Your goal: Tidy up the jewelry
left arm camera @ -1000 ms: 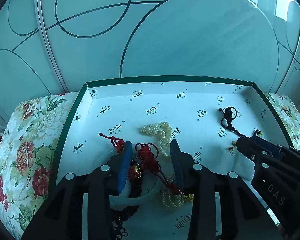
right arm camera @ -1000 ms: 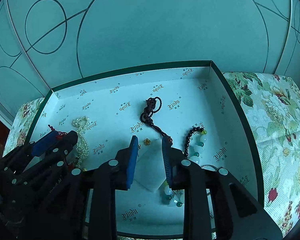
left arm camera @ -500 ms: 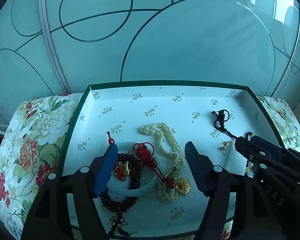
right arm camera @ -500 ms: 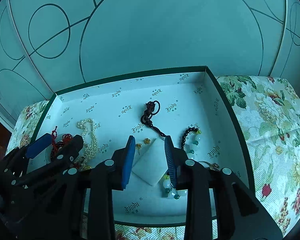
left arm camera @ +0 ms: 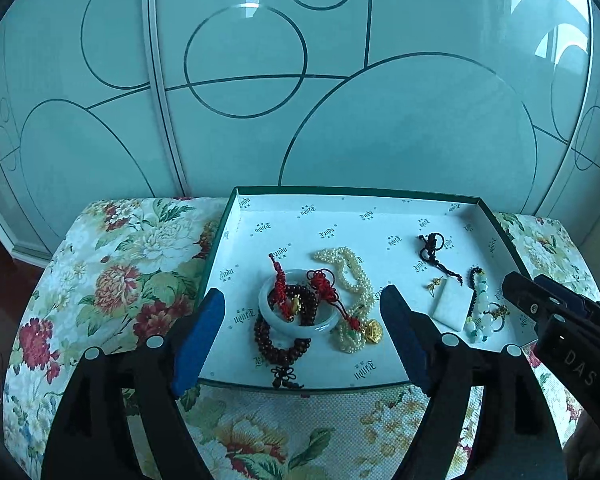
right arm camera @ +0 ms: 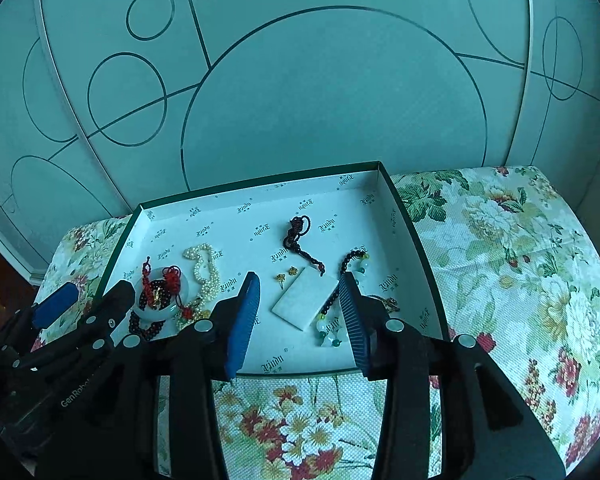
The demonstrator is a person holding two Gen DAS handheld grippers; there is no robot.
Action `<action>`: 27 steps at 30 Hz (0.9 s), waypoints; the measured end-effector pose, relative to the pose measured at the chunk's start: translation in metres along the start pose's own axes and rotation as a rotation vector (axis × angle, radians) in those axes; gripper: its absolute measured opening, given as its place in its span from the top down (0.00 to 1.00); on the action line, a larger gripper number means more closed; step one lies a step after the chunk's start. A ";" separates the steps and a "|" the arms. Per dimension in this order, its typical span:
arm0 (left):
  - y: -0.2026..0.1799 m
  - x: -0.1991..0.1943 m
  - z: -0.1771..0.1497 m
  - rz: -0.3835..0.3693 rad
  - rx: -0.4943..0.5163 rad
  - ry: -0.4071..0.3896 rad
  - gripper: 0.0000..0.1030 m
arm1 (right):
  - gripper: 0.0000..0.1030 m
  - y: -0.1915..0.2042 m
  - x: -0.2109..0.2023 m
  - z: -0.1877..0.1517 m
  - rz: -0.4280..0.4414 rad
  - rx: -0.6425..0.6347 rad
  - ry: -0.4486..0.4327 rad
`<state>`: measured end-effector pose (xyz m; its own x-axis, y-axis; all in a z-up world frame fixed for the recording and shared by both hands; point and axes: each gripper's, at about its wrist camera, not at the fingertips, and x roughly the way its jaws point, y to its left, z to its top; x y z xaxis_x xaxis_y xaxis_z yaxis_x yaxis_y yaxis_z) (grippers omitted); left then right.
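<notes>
Both grippers have pulled back and up since the earlier frames, so the whole box (left arm camera: 496,220) now shows, sitting on a floral cloth (left arm camera: 112,264) in front of frosted glass panels (left arm camera: 380,128). Left gripper (left arm camera: 302,334) has just been opening and its jaws stand wide and empty, low in its own view, with the jewelry pile beyond them. Right gripper (right arm camera: 300,320) has just been opening too; its jaws stand at a middling gap, nothing pinched, with the white slab (right arm camera: 305,300) lying flat on the box floor beyond them. All the jewelry lies inside the box. At centre left of the left view sit a pale bangle (left arm camera: 296,320), a dark bead bracelet (left arm camera: 278,350) draped over it, red knotted cords (left arm camera: 324,286), a pearl strand (left arm camera: 352,276) and a gold charm (left arm camera: 373,327), all overlapping. At centre right lie a black cord (left arm camera: 434,252), a green and white bead string (left arm camera: 480,308) and small gold studs (left arm camera: 435,283), near one another but mostly apart. Judging by this, gathering into the box looks done, while the left heap remains tangled and could want separating.
</notes>
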<state>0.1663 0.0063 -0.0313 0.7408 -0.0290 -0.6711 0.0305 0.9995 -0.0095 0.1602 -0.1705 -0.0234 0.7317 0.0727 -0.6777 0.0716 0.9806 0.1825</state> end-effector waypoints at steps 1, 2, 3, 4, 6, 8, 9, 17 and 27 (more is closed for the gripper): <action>0.001 -0.005 -0.001 0.003 -0.006 -0.007 0.23 | 0.59 0.001 -0.004 -0.001 -0.002 -0.004 -0.005; 0.003 -0.008 -0.002 0.006 -0.009 -0.012 0.23 | 0.58 0.002 -0.008 -0.003 -0.005 -0.008 -0.010; 0.003 -0.012 -0.003 0.008 -0.011 -0.016 0.22 | 0.58 0.004 -0.011 -0.005 -0.005 -0.012 -0.012; 0.004 -0.015 -0.005 0.009 -0.014 -0.019 0.22 | 0.57 0.006 -0.014 -0.006 -0.005 -0.015 -0.014; 0.004 -0.022 -0.008 0.016 -0.014 -0.020 0.21 | 0.57 0.007 -0.019 -0.010 -0.004 -0.017 -0.016; 0.005 -0.027 -0.012 0.022 -0.013 -0.022 0.21 | 0.57 0.009 -0.023 -0.014 -0.003 -0.019 -0.017; 0.006 -0.030 -0.014 0.024 -0.012 -0.024 0.21 | 0.57 0.010 -0.025 -0.015 -0.004 -0.020 -0.017; 0.013 -0.044 -0.024 0.052 -0.025 -0.031 0.19 | 0.56 0.018 -0.040 -0.023 0.000 -0.032 -0.025; 0.016 -0.054 -0.028 0.062 -0.029 -0.043 0.19 | 0.56 0.023 -0.050 -0.027 0.006 -0.042 -0.035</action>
<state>0.1078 0.0247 -0.0158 0.7688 0.0331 -0.6386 -0.0352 0.9993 0.0094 0.1073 -0.1470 -0.0048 0.7553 0.0729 -0.6513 0.0395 0.9869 0.1563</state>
